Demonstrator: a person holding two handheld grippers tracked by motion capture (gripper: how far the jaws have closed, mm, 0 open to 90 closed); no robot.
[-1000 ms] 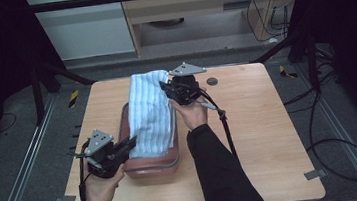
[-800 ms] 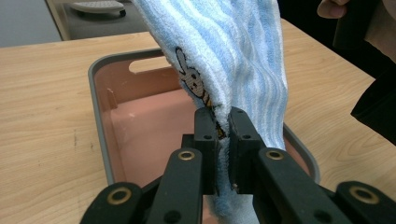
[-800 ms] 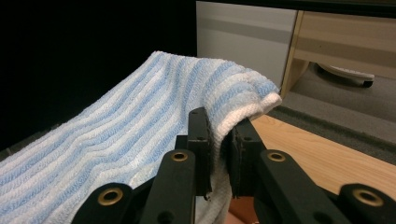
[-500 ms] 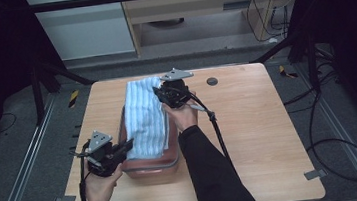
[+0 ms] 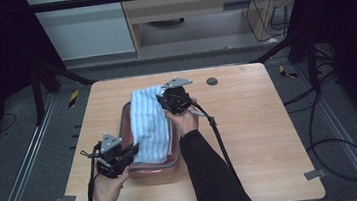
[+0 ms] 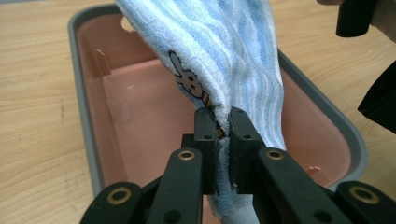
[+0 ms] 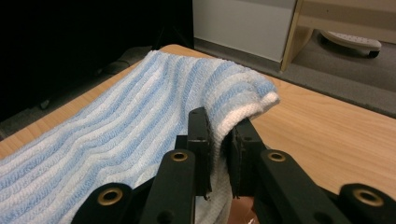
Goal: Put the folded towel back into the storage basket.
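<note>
Two hand-held grippers, one towel and one tub are on the light wooden table (image 5: 251, 138). Nearest the person, the left gripper (image 5: 130, 151) sits at the near left corner of the pink rectangular plastic tub with a grey rim (image 5: 153, 166). In the left gripper view its two black jaws are pressed together on the near edge of the blue-and-white striped terry towel (image 6: 233, 56), pinching the cloth just below a small printed rabbit figure (image 6: 186, 80). The left hand (image 5: 106, 186) holds that gripper from below.

The tub stands slightly left of the table's middle, its long axis running near to far. The towel lies over it along the same axis, stretched between the two grippers, its stripes running lengthwise. The towel's near end is lifted above the tub's pink floor in the left gripper view, and it covers most of the tub's opening in the high view.

Farther off, the right gripper (image 5: 162, 99) holds the towel's far right edge, near the tub's far right corner. In the right gripper view its jaws are closed on a folded bunch of the cloth, with the striped sheet sloping away to the left. The right hand (image 5: 182, 120) grips it, and a black cable (image 5: 219, 136) trails back along the dark sleeve.

One small dark round disc (image 5: 211, 81) lies on the table's far side, right of the towel and apart from it.
</note>
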